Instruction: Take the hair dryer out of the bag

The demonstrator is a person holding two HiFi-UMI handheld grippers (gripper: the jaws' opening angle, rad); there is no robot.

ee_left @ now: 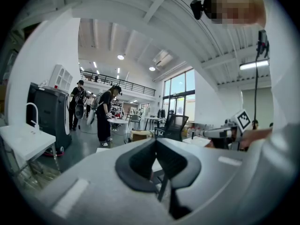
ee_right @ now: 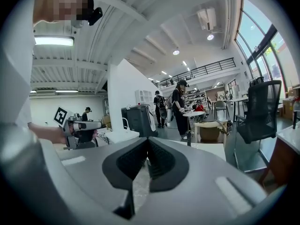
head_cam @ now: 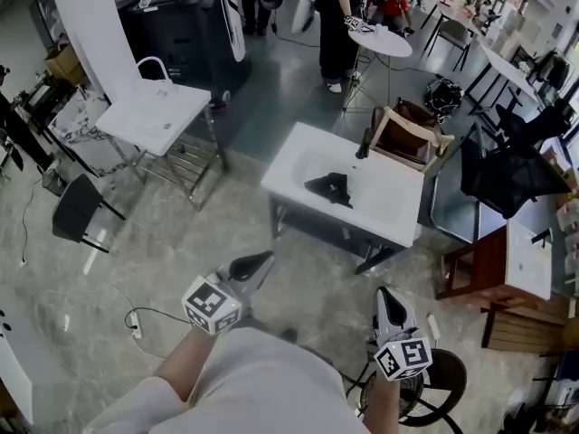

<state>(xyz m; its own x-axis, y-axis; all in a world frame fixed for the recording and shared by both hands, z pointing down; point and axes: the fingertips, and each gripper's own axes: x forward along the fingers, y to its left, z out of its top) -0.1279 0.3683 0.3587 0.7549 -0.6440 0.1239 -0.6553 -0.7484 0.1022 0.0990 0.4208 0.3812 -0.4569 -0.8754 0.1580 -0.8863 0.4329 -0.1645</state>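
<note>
A tan open-topped bag (head_cam: 404,136) stands at the far right corner of a white table (head_cam: 380,215). It also shows small in the left gripper view (ee_left: 139,135) and in the right gripper view (ee_right: 209,131). A black object (head_cam: 329,188) lies near the table's middle; I cannot tell what it is. The hair dryer itself is not identifiable. My left gripper (head_cam: 263,259) is held over the floor short of the table, jaws shut and empty (ee_left: 156,142). My right gripper (head_cam: 387,293) is level with it to the right, also shut and empty (ee_right: 148,142).
A second white table with a faucet (head_cam: 154,112) stands at the left, with a black chair (head_cam: 77,208) beside it. A black office chair (head_cam: 507,174) and a wooden stand (head_cam: 498,269) flank the table's right. A floor fan (head_cam: 425,389) sits by my right side. People stand behind, by a round table (head_cam: 380,40).
</note>
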